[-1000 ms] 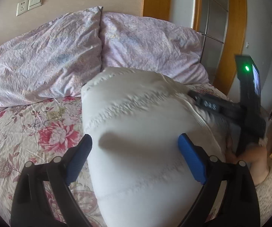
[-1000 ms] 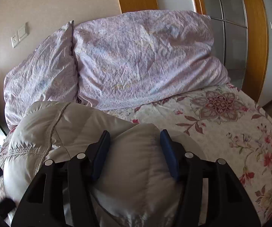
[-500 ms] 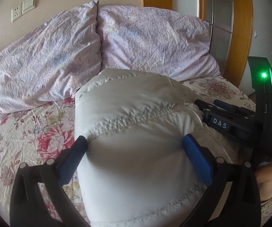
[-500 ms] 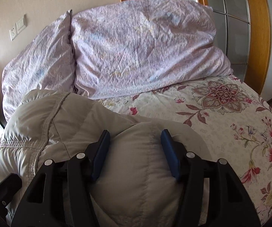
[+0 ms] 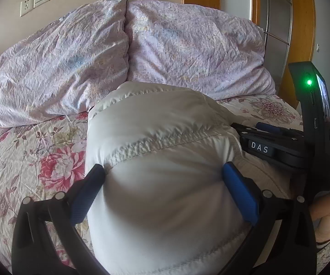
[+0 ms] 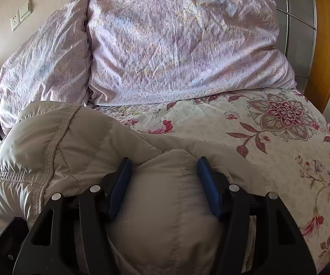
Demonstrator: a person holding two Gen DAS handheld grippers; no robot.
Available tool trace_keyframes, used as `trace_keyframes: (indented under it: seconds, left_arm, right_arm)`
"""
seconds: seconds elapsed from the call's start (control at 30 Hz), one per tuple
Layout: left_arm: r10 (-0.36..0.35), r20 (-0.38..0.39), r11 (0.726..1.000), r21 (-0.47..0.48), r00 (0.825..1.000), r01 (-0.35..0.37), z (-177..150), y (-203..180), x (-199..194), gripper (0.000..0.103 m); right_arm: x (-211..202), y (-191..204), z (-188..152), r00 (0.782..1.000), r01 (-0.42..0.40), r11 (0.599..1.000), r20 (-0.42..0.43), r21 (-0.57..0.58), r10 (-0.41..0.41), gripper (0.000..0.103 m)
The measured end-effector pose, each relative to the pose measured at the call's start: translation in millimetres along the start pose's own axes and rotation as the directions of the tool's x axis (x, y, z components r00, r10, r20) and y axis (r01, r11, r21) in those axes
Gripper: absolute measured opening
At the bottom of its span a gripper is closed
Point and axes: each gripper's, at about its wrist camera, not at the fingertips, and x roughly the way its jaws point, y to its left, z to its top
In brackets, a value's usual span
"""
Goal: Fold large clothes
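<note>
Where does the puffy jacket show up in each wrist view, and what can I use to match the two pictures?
Left wrist: the jacket fills the lower centre, bulging between the left gripper's fingers.
Right wrist: the jacket fills the lower left and centre, one padded lobe between the right gripper's fingers.
Shared landmark: the seam between the two pillows, above the jacket in both.
</note>
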Motion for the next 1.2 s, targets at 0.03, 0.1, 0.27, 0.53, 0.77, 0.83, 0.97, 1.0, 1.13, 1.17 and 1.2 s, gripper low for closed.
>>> trace_keyframes:
  seconds: [0.03,0.1,0.27,0.53,0.77,0.83,0.97,1.0,1.13,1.17,1.2]
  left_arm:
    - [-0.001,0.003,1.0,-0.004,1.0,0.001,0,0,1,0.101]
    - [0.0,0.006,1.0,-0.009,1.0,0.0,-1,1,2,0.101]
    - [0.001,0.013,1.0,-0.022,1.0,-0.001,-3,1,5,0.101]
    - [-0.005,0.014,0.999,-0.04,1.0,0.006,-3,4,11,0.101]
    - [-0.001,-0.016,1.0,-0.02,1.0,0.001,3,6,9,0.101]
    - [-0.021,-0.037,0.999,-0.033,0.999,0.02,5,13,0,0.101]
    - [-0.024,-0.047,0.998,-0.064,0.999,0.021,8,28,-15,0.101]
    - [-0.024,-0.05,0.998,-0.066,0.998,0.021,8,29,-17,0.101]
    - [-0.029,-0.06,0.996,-0.082,0.998,0.024,7,29,-23,0.101]
    - [-0.027,-0.059,0.996,-0.081,0.998,0.022,7,27,-24,0.101]
    - [-0.025,-0.058,0.997,-0.077,0.998,0.021,7,25,-26,0.101]
  right_arm:
    - [1,0,0,1.0,0.0,1.0,-0.001,-0.001,0.0,0.062]
    - [3,0,1,1.0,-0.002,1.0,-0.005,0.0,0.002,0.062]
    - [7,-1,3,1.0,-0.011,1.0,-0.014,0.002,0.011,0.063]
    - [14,1,5,1.0,-0.001,1.0,-0.027,-0.003,0.001,0.063]
    - [6,2,8,0.999,0.02,1.0,-0.028,-0.01,-0.02,0.064]
    - [-8,-1,8,1.0,0.013,1.0,-0.023,0.003,-0.013,0.065]
    - [-44,-9,1,0.999,-0.042,0.998,0.014,0.036,0.042,0.066]
    - [-55,-11,-4,0.999,-0.044,0.999,0.03,0.032,0.044,0.066]
    - [-82,-17,-20,0.997,-0.042,0.999,0.065,0.026,0.04,0.066]
    - [-87,-18,-23,0.997,-0.044,0.999,0.072,0.029,0.042,0.066]
    - [-89,-19,-25,0.996,-0.047,0.998,0.076,0.031,0.045,0.066]
